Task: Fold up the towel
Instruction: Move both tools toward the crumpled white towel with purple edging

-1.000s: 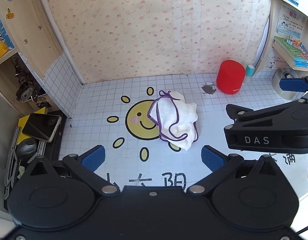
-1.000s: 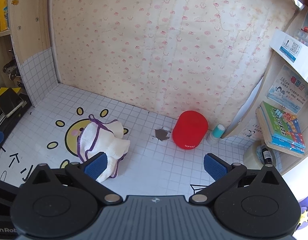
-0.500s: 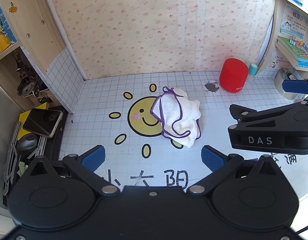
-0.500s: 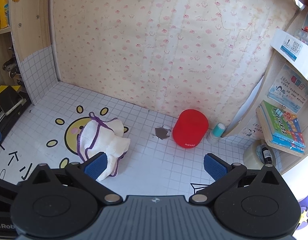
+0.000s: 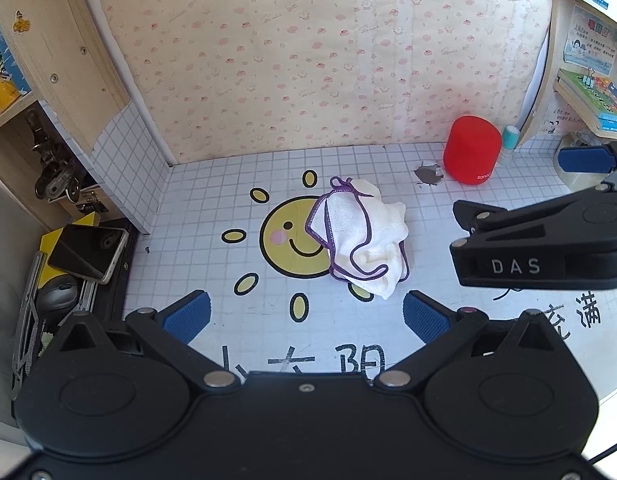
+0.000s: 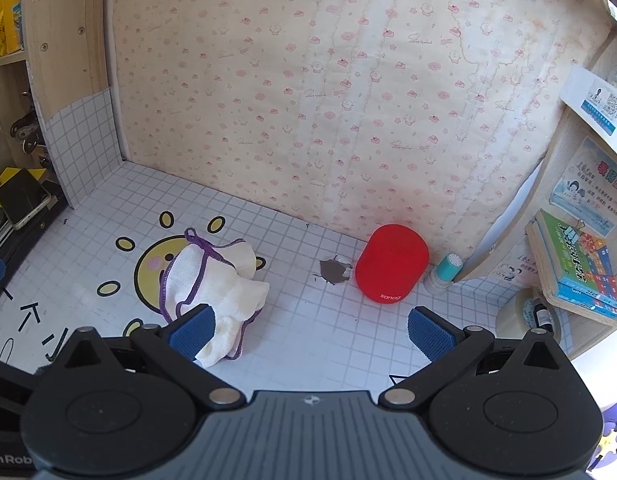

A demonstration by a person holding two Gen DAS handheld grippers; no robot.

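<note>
White towel (image 5: pixel 362 238), purple-edged, lies crumpled on the tiled desk (image 5: pixel 212 200) over the sun print. Left gripper (image 5: pixel 306 314) hovers spread wide, towel just ahead. Right gripper (image 6: pixel 310 330) spread wide; towel ahead-left, behind its left finger.

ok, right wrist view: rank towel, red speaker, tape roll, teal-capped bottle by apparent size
1. towel, largest though partly hidden by a finger.
2. red speaker.
3. tape roll, partly hidden, so unsure.
4. teal-capped bottle, smallest.
</note>
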